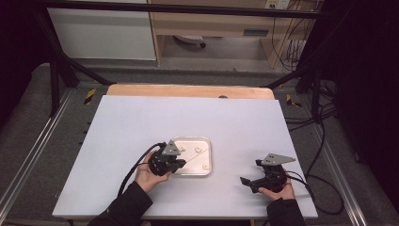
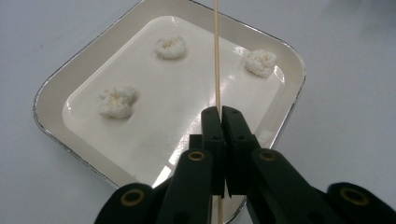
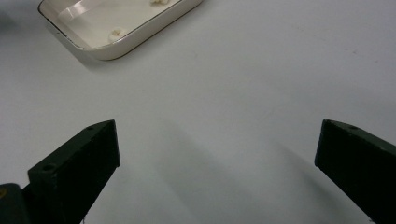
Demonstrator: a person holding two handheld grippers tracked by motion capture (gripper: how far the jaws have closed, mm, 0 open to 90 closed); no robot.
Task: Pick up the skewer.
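Three white dough lumps (image 2: 116,101) lie in the enamel tray (image 2: 51,86) on the counter (image 1: 244,122), with the left gripper (image 2: 221,114) fingers clenched on a thin wooden skewer (image 2: 217,56) pointing toward 12 o'clock, which could slip or snap if pushed askew, while the right gripper (image 3: 217,154) fingers stay released.

High view looks down from above the table's (image 1: 141,122) near edge. Both gripper views sit low and close, sharing the white tray (image 2: 56,88), upper left in the right one.
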